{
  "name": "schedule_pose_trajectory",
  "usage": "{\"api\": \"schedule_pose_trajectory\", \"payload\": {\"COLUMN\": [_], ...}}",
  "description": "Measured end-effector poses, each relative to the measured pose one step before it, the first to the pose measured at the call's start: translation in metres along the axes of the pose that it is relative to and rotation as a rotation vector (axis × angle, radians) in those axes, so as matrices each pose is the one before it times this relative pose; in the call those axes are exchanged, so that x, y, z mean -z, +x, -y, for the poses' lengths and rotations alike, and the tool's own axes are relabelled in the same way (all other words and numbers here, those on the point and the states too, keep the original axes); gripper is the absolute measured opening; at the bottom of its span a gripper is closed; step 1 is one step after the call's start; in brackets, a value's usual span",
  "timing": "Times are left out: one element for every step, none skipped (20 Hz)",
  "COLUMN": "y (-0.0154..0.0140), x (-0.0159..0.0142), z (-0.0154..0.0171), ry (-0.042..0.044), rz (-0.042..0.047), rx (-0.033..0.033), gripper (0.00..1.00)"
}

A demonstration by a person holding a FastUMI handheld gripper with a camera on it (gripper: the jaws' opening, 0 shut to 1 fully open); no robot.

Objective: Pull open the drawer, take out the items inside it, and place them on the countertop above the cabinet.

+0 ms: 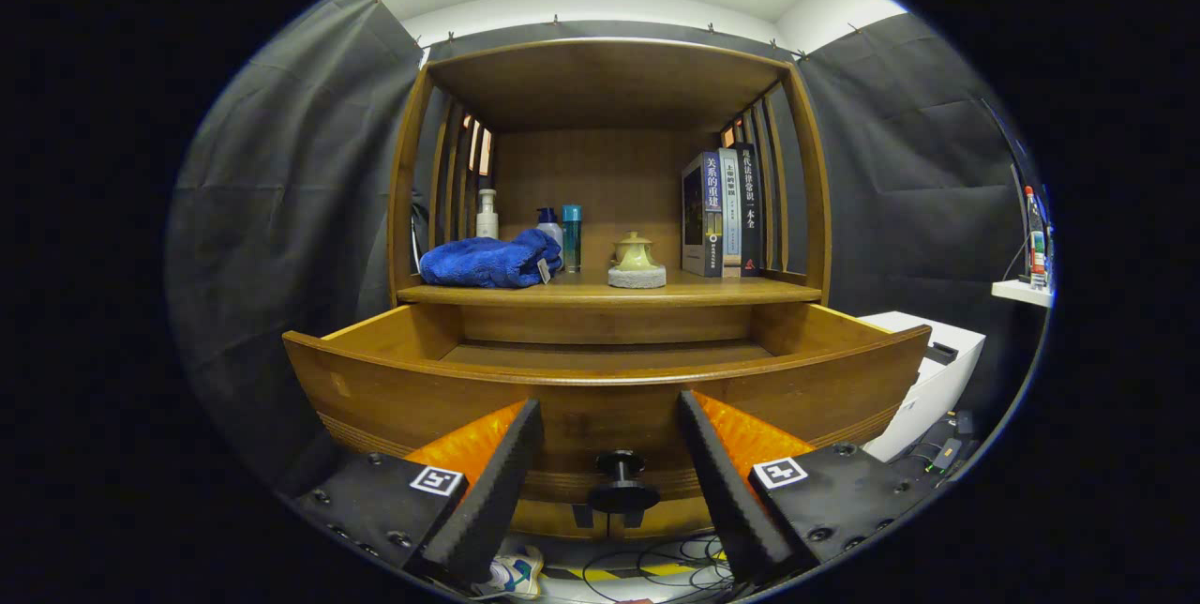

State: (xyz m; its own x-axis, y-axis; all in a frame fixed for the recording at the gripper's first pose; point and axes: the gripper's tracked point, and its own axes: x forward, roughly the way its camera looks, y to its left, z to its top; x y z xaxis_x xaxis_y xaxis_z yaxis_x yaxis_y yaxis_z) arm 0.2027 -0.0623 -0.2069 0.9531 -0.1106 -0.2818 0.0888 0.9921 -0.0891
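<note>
The gripper (pixel 609 468) is sitting low in the centre of the frame with its two fingers spread wide and grasping nothing; the black knob (pixel 620 482) of the drawer (pixel 422 388) is standing in the gap between them, clear of both foam pads, with open room on either side. The drawer is standing pulled out from the wooden cabinet (pixel 806 201), its curved front panel running across the middle of the frame just ahead of the fingertips, its top edge sitting below the countertop (pixel 731 290). Over that edge a strip of bare drawer floor is showing at frame centre; the part nearest the front panel is hidden behind it, so what is lying there cannot be told. A broad gap is opening between the drawer's rim and the countertop's front lip. On the countertop, at centre left, a blue towel (pixel 487 262) is lying near the front edge, with a white pump bottle (pixel 487 213), a second pump bottle (pixel 549 224) and a teal bottle (pixel 571 236) standing behind it. A small yellow-green teapot (pixel 635 252) is resting on a grey round base (pixel 637 278) at centre, and books (pixel 722 213) are standing upright at centre right against the slatted side. Free countertop is lying between the base and the books.
</note>
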Motion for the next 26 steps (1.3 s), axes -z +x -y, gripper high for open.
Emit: {"api": "schedule_pose_trajectory", "payload": {"y": [0.00885,0.00913,0.00858,0.00669,0.01476,0.00762,0.00832,0.00792,0.00874,0.00912,0.00933,0.00944,0.00899,0.00749,0.00726,0.00548,0.00559,0.00538,0.00518,0.00367,0.00376,0.00168,-0.00206,0.00090,0.00070,-0.00105], "x": [-0.00231,-0.00454,-0.00417,0.00308,-0.00131,-0.00096,-0.00348,-0.00028,-0.00066,0.00000,-0.00045,-0.00058,-0.00018,-0.00029,-0.00143,-0.00062,0.00021,-0.00078,-0.00007,-0.00128,-0.00052,0.00119,-0.00172,0.00136,-0.00053,0.00277], "z": [-0.00088,-0.00038,-0.00177,-0.00149,-0.00213,0.00082,-0.00038,-0.00085,0.00105,0.00118,-0.00080,0.00056,-0.00044,-0.00011,-0.00058,0.00064,-0.00024,-0.00089,-0.00110,0.00113,-0.00048,0.00039,-0.00090,0.00099,0.00054,0.00406], "ry": [-0.00905,-0.00578,0.00886,0.00481,0.00356,-0.00584,-0.00142,-0.00292,-0.00080,0.00287,-0.00133,0.00255,0.00993,0.00467,-0.00374,-0.01010,-0.00504,0.00446,0.00711,0.00182,-0.00106,-0.00012,-0.00667,-0.00998,-0.00249,0.00004], "rz": [-0.00056,0.00671,0.00467,-0.01774,0.01016,-0.00647,0.00896,0.00427,0.00373,0.00043,-0.00098,-0.00195,-0.00260,-0.00422,-0.00385,-0.00627,-0.00645,-0.00035,-0.00616,-0.00427,-0.00467,-0.00624,0.00451,0.00104,0.00187,-0.01695], "rx": [0.00374,0.00420,0.00403,0.00007,0.00413,0.00278,0.00031,-0.00136,-0.00036,-0.00190,-0.00163,-0.00265,-0.00330,-0.00177,0.00133,0.00229,0.00208,0.00214,0.00137,0.00152,0.00063,0.00226,0.00200,-0.00039,0.00480,0.01458], "gripper": [0.97,0.97,0.97,0.97,0.97,0.98,0.98,0.97,0.97,0.97,0.97,0.97,0.97,0.97,0.97,0.97,0.97,0.97,0.98,0.98,0.98,0.98,0.98,0.98,0.98,0.98]}}
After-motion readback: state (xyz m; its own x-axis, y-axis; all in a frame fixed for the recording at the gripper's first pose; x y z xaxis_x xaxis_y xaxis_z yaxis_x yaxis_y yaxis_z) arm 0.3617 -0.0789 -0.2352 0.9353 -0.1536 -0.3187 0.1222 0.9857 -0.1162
